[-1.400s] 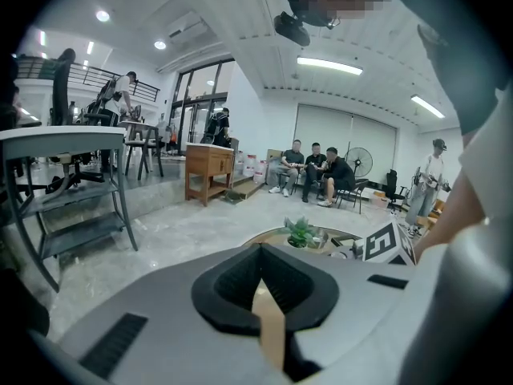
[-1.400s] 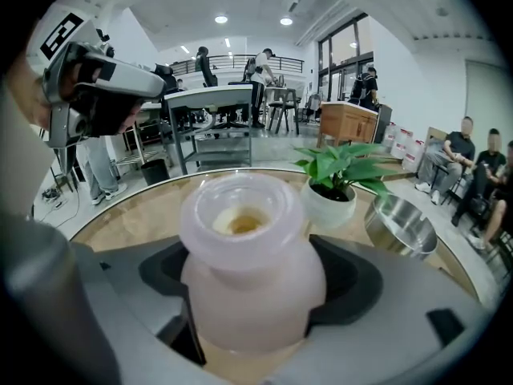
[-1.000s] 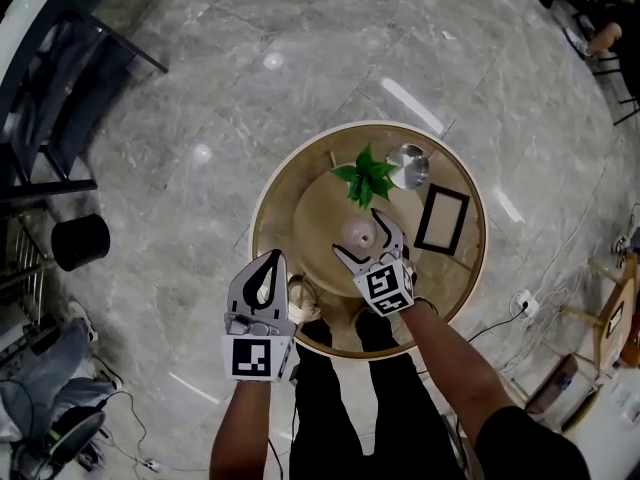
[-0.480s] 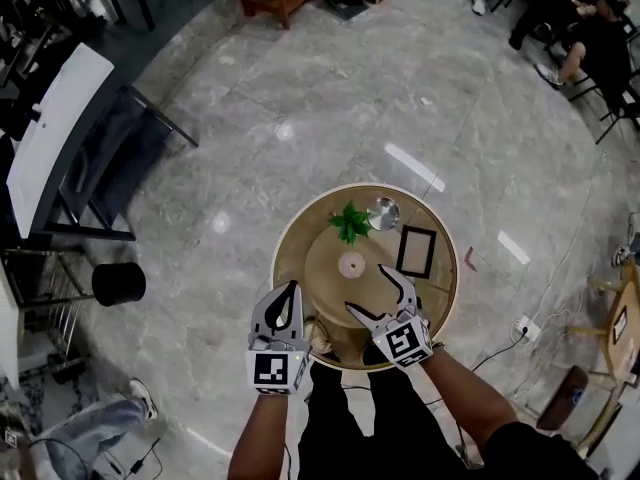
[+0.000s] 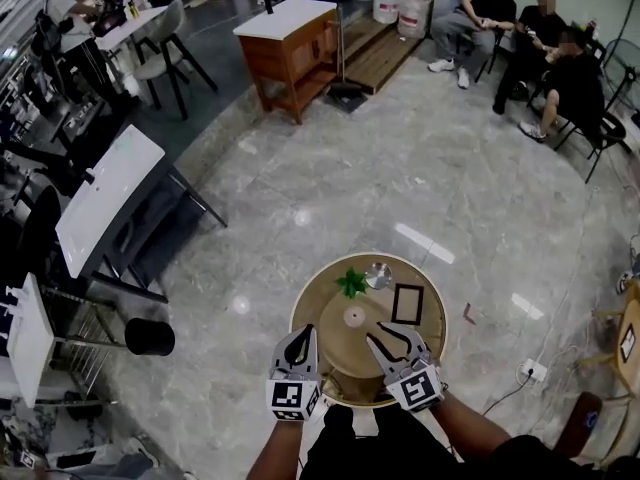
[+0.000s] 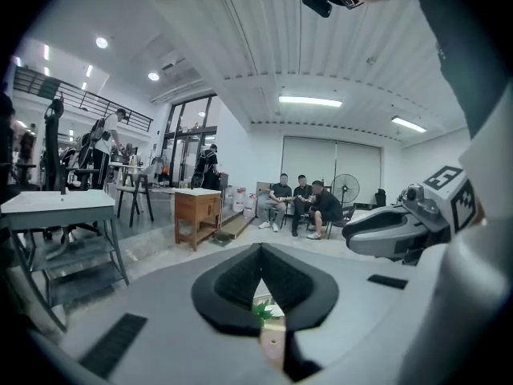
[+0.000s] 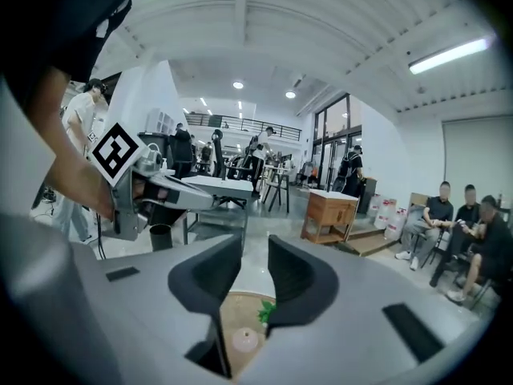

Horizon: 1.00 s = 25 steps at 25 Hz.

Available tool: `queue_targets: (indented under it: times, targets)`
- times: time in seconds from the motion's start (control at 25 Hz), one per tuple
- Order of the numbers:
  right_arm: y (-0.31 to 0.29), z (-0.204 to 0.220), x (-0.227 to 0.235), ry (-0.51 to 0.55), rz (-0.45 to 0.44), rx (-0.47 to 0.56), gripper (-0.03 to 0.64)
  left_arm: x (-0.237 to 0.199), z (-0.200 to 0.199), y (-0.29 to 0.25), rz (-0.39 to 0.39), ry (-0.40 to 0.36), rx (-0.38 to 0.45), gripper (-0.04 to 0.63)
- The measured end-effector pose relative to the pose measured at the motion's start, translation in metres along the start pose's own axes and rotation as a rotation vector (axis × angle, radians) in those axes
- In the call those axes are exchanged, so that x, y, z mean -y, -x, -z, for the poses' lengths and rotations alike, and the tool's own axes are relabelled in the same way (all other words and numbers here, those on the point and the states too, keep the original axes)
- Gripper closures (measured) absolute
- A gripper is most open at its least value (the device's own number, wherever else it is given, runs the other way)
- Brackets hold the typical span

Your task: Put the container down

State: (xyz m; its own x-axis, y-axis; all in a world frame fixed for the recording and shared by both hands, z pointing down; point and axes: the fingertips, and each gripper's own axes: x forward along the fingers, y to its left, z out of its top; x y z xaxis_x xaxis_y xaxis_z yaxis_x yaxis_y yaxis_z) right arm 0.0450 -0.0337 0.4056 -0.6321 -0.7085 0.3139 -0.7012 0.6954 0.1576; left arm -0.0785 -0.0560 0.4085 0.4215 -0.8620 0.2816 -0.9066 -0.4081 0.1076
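Head view: the container (image 5: 353,316) stands at the middle of the round table (image 5: 432,298), ahead of the left gripper (image 5: 300,331) and the right gripper (image 5: 385,334) and touching neither.

Left gripper view: jaws meet at the tips, empty; the container shows far below.

Right gripper view: jaws have just been closing to a narrow gap with nothing between them; the container lies below.

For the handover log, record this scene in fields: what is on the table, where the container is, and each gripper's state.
table: round wooden table on a grey stone floor
on table: pale round container, green plant, metal bowl, black frame
container: near the table's middle, standing free, no gripper touching it
left gripper: jaws together, nothing held
right gripper: jaws apart, have just been closing, nothing between them
gripper position: in the head view, both over the table's near edge
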Motion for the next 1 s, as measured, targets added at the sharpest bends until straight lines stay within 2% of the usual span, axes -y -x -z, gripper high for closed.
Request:
queue_targets:
  times: [0.08, 0.2, 0.52, 0.76, 1.0]
  targets:
    - [0.012, -0.016, 0.003, 0.002, 0.018, 0.034, 0.562, 0.007, -0.009, 0.006, 0.009, -0.005, 0.008, 0.601]
    - [0.028, -0.037, 0.007, 0.002, 0.035, 0.057, 0.617, 0.018, -0.018, 0.013, 0.026, -0.011, 0.01, 0.601]
    - [0.043, -0.086, 0.005, -0.02, 0.049, 0.143, 0.618, 0.025, -0.04, 0.035, 0.02, 0.002, 0.029, 0.601]
    - [0.048, -0.119, 0.021, -0.008, 0.079, 0.222, 0.618, 0.035, -0.068, 0.033, 0.039, -0.044, 0.082, 0.601]
    - [0.05, -0.138, 0.026, -0.013, 0.1, 0.243, 0.618, 0.033, -0.082, 0.041, 0.039, -0.064, 0.107, 0.601]
